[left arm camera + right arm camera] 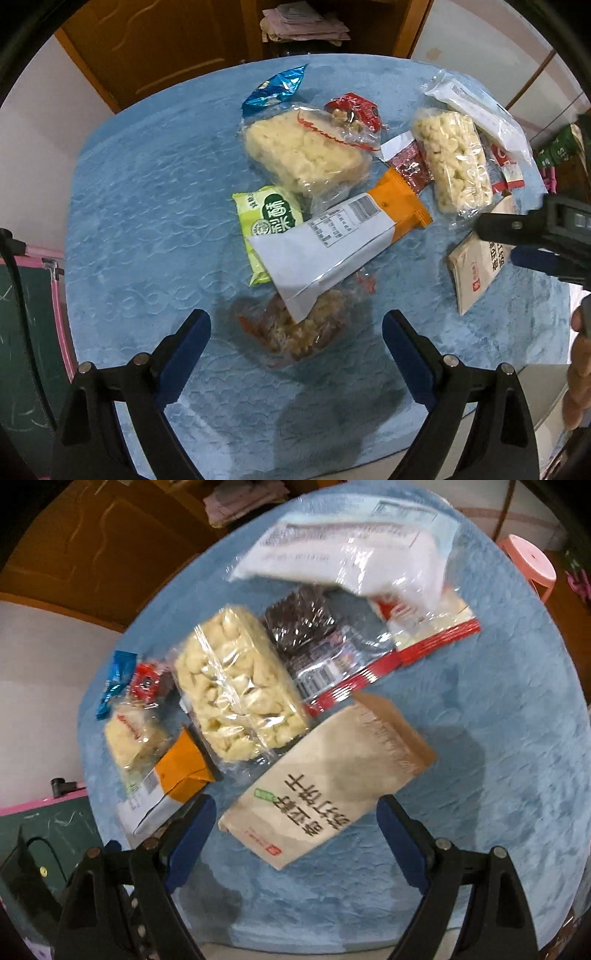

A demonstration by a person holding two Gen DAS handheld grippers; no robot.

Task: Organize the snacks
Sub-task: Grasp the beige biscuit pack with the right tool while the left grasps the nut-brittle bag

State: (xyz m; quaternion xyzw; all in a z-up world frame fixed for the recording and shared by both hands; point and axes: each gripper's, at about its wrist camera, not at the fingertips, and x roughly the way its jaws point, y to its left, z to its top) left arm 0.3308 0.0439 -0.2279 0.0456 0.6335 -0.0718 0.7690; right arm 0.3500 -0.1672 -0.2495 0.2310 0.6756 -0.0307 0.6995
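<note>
Snacks in plastic wrappers lie scattered on a round table covered with a light blue textured cloth (pixel 140 192). Near the middle of the left wrist view, a long white and orange pouch with a printed label (pixel 332 240) lies across a light green packet with white characters (pixel 266 221) and across a clear bag of brown crumbly snack (pixel 295 332). Behind them is a clear bag with a pale yellow puffed block (pixel 303 155), and further back a shiny blue wrapper (pixel 277 88) and a small red wrapper (pixel 354 110). To the right lies a long clear pack of pale puffed pieces (pixel 236 686), with a dark red foil packet (pixel 303 624) just beside it and a big clear and white bag (pixel 351 550) behind, partly over a red and white packet (pixel 436 627). A beige paper pouch with dark characters (pixel 325 786) lies near the table edge. The left gripper (pixel 295 328) hangs over the brown snack bag with its jaws wide apart and nothing between the pads. The right gripper (pixel 295 812) hangs over the beige pouch, also spread wide and not pressing on it. At the right edge of the left view, part of a hand (pixel 578 376) shows.
</note>
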